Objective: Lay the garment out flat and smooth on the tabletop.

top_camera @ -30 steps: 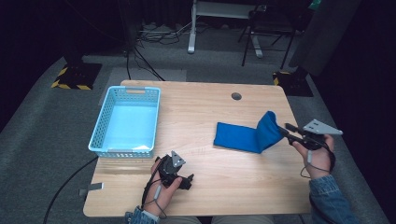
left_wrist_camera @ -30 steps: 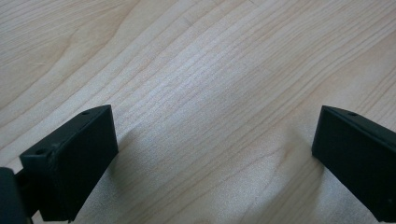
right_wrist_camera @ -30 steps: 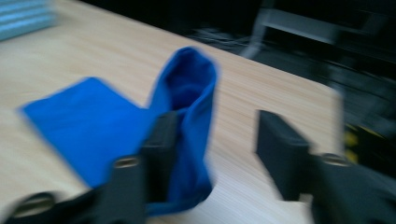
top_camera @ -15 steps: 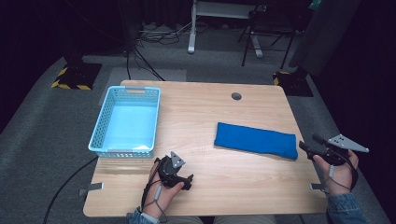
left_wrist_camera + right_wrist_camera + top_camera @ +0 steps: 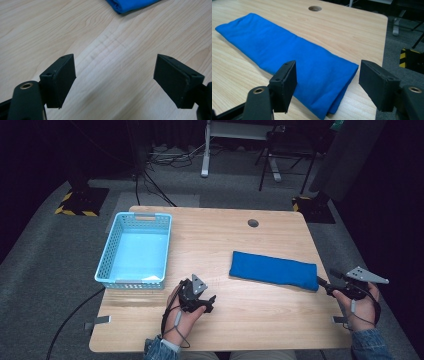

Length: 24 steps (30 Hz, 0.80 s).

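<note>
Grippers flank a folded blue cloth on the table: right gripper released at its end, left gripper empty, its spread jaws just narrowing.

My cloth beside the basket looks soft, matt blue knit; the basket is glossy pale-blue plastic lattice; the table under both is smooth, light wood grain; my jaws are matt black plastic.

Blue cloth, cropped by top edge.
</note>
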Each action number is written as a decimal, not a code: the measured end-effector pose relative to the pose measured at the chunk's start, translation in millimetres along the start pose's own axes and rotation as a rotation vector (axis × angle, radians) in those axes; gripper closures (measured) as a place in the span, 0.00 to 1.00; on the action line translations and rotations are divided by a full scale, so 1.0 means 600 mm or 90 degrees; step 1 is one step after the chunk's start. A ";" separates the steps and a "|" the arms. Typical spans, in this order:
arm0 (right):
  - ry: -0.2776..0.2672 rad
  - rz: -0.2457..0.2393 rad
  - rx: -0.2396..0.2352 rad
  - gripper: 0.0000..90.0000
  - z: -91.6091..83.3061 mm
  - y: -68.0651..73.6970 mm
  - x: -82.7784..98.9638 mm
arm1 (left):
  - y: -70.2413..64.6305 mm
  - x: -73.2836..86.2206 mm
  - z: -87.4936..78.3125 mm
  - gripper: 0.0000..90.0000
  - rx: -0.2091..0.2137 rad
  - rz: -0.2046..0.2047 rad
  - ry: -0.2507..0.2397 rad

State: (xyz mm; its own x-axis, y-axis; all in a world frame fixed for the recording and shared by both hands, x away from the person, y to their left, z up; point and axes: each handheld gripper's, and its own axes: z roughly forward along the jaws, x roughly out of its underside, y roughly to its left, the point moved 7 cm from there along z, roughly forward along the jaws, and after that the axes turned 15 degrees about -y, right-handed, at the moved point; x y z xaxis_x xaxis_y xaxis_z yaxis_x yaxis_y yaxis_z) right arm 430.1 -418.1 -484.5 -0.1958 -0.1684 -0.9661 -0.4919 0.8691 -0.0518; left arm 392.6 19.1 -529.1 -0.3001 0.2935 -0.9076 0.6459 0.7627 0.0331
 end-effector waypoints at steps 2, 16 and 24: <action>0.007 0.001 -0.005 0.35 0.002 0.000 0.006 | -0.003 -0.011 0.013 0.23 0.001 0.009 -0.005; 0.069 0.011 -0.028 0.38 0.011 0.003 0.065 | -0.013 -0.051 0.119 0.32 0.043 0.023 -0.016; 0.106 0.012 -0.031 0.47 0.014 -0.001 0.088 | -0.023 -0.063 0.174 0.45 0.080 0.023 -0.027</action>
State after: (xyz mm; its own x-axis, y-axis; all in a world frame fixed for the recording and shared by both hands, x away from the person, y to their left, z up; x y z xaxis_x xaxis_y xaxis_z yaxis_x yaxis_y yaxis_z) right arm 427.1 -423.6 -537.6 -0.3410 -0.2309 -0.9112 -0.5271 0.8496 -0.0181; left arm 468.5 -62.6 -539.1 -0.2474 0.2928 -0.9236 0.7394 0.6731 0.0153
